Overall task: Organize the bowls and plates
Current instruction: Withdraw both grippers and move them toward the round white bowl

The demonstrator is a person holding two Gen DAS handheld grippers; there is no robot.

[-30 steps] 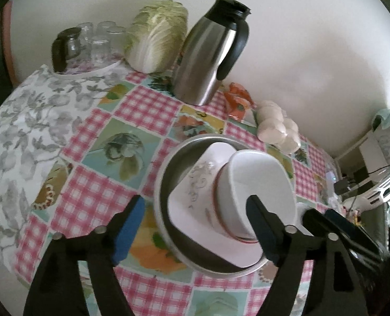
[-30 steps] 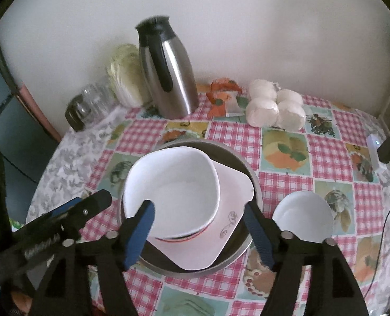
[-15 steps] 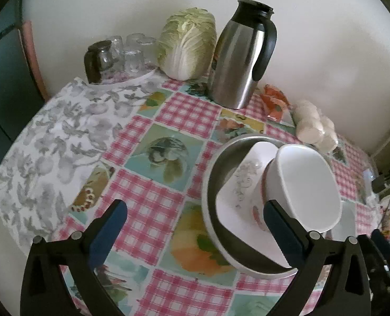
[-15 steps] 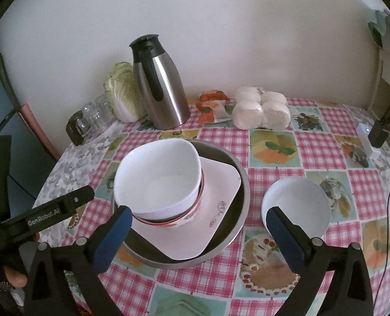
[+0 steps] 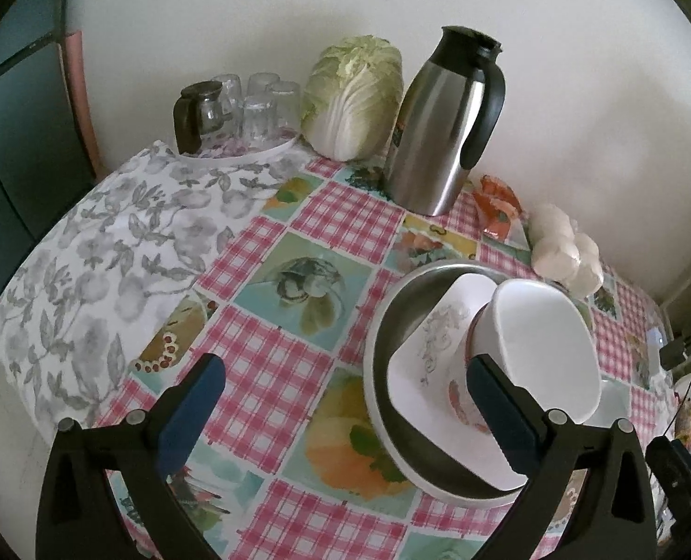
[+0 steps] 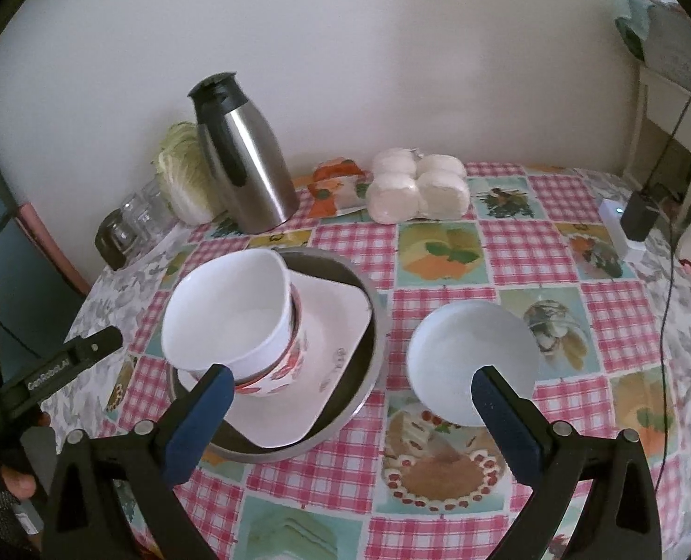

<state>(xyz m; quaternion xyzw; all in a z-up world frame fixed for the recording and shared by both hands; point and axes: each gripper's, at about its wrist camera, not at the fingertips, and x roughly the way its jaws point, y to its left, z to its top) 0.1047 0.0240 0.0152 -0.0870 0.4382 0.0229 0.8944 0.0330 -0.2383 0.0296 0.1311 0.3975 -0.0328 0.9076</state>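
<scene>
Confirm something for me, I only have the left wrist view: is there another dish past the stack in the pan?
Observer: Yes. A round white bowl sits on the tablecloth to the right of the pan, apart from it.
Operator: Anything in it?
Observer: No, it looks empty.
Operator: Is the right gripper carrying something?
Observer: No. The right gripper is open and empty, hovering over the gap between pan and bowl.
</scene>
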